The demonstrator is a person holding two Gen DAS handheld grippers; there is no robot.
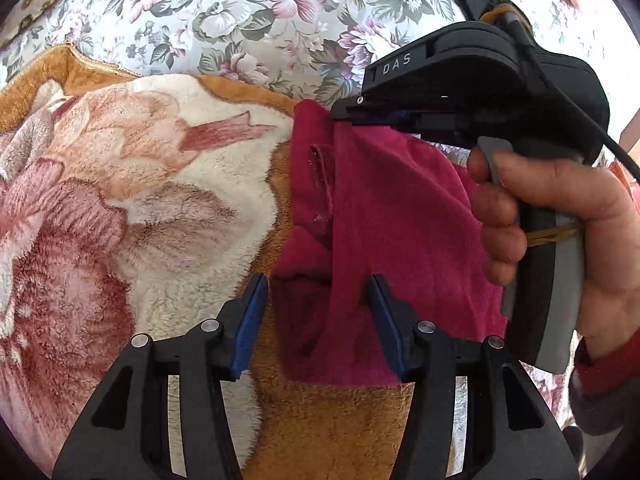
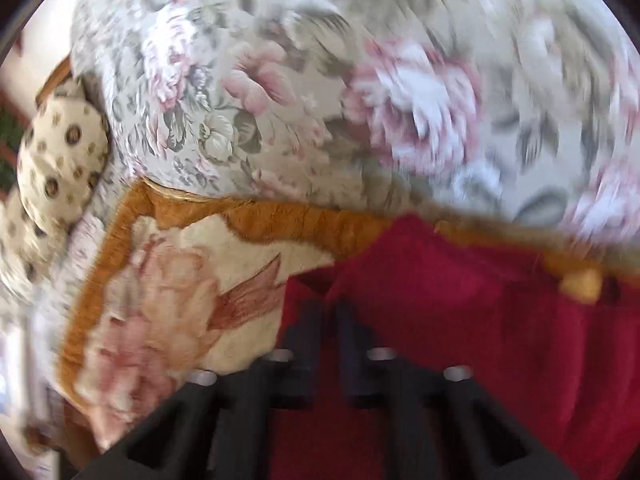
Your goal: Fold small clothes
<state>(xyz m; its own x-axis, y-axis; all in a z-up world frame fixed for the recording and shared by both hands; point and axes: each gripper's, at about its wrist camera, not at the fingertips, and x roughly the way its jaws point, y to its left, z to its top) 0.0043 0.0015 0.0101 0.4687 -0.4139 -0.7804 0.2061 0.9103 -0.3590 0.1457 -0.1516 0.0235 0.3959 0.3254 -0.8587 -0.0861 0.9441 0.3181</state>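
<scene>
A small magenta-red garment (image 1: 384,216) hangs lifted over a plush blanket (image 1: 120,200) with a flower print and orange border. In the left wrist view my right gripper (image 1: 340,114) is shut on the garment's top edge and holds it up. My left gripper (image 1: 318,300) is open, its blue pads either side of the garment's lower hanging fold, not gripping it. In the blurred right wrist view the right gripper (image 2: 326,304) is closed on the red cloth (image 2: 460,320), which spreads to the right.
A floral bedspread (image 1: 248,20) lies beyond the blanket. A spotted cream pillow (image 2: 60,160) sits at the far left. The blanket's orange border (image 2: 280,216) runs across behind the garment.
</scene>
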